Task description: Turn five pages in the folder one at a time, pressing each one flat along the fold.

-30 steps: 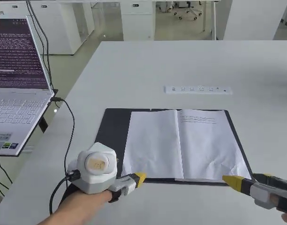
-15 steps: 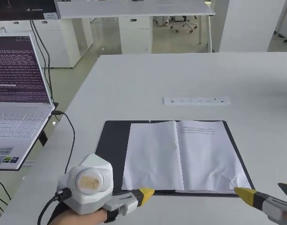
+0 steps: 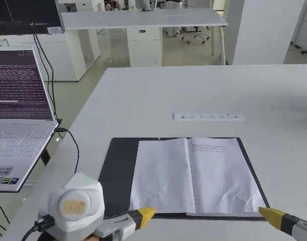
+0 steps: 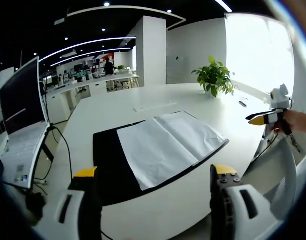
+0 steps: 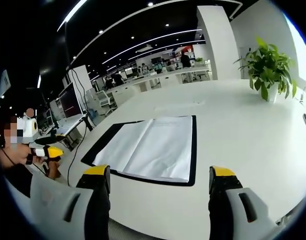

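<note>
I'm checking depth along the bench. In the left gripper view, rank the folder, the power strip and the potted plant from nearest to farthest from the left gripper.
1. The folder, lying open just ahead of the left gripper.
2. The power strip, past the folder's far edge, mid-view.
3. The potted plant, farthest back, toward the view's upper right.

I see my right hand-held gripper (image 5: pixel 160 172) with its jaws wide apart, short of the folder (image 5: pixel 143 142) lying open on the white desk (image 5: pixel 233 130). The left hand-held gripper (image 5: pixel 49 151) shows at the view's left, a plant (image 5: pixel 265 67) at its right.
</note>
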### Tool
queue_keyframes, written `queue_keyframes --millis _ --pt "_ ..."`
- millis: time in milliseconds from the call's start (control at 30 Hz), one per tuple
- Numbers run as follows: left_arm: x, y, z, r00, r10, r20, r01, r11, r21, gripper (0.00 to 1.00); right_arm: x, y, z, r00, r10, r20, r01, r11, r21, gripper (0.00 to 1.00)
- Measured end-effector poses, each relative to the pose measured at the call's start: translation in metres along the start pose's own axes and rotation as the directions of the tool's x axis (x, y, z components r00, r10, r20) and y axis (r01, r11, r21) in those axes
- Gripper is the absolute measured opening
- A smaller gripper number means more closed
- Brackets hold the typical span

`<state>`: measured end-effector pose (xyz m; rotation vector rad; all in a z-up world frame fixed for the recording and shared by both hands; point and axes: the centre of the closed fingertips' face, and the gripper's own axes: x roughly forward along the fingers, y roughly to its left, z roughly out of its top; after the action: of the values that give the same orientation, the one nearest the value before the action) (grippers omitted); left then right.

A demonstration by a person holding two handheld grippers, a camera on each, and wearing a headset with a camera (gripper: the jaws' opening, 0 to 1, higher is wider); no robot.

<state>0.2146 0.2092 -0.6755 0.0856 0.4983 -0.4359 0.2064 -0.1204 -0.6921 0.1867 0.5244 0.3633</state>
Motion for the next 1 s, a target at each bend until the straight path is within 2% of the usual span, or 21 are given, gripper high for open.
queue_keyframes --millis 133,233,467,667,733,900,1000 --pt "-0.005 0.006 0.002 0.9999 0.012 0.007 -0.012 1.0 -0.008 0.9 0.0 0.0 -0.006 0.9999 0.001 -0.014 -0.001 1.0 -0.003 0.79" --pt "-0.003 0.009 -0.002 0.9998 0.02 -0.007 -0.02 1.0 -0.005 0.89 0.001 -0.002 -0.01 0.9996 0.004 -0.027 -0.004 1.0 -0.005 0.79" --pt "0.014 0.005 -0.01 0.9995 0.01 -0.029 -0.009 1.0 0.01 0.89 0.006 -0.003 -0.014 0.999 0.005 -0.044 -0.005 1.0 -0.01 0.77" --pt "0.038 -0.015 -0.016 0.9978 -0.032 -0.058 0.034 0.999 0.032 0.88 0.01 -0.003 -0.014 0.9989 0.008 -0.047 -0.008 1.0 -0.014 0.76" --pt "0.048 -0.025 -0.017 0.9954 -0.053 -0.079 0.057 0.997 0.048 0.88 0.013 -0.005 -0.015 0.9985 0.009 -0.055 -0.009 1.0 -0.01 0.76" --pt "0.075 -0.058 -0.014 0.9878 -0.122 -0.096 0.13 0.988 0.084 0.88 0.018 -0.006 -0.018 0.998 0.02 -0.06 -0.02 1.0 -0.004 0.76" --pt "0.092 -0.074 -0.013 0.9828 -0.154 -0.101 0.164 0.982 0.096 0.86 0.02 -0.007 -0.022 0.9976 0.03 -0.063 -0.03 1.0 0.0 0.74"
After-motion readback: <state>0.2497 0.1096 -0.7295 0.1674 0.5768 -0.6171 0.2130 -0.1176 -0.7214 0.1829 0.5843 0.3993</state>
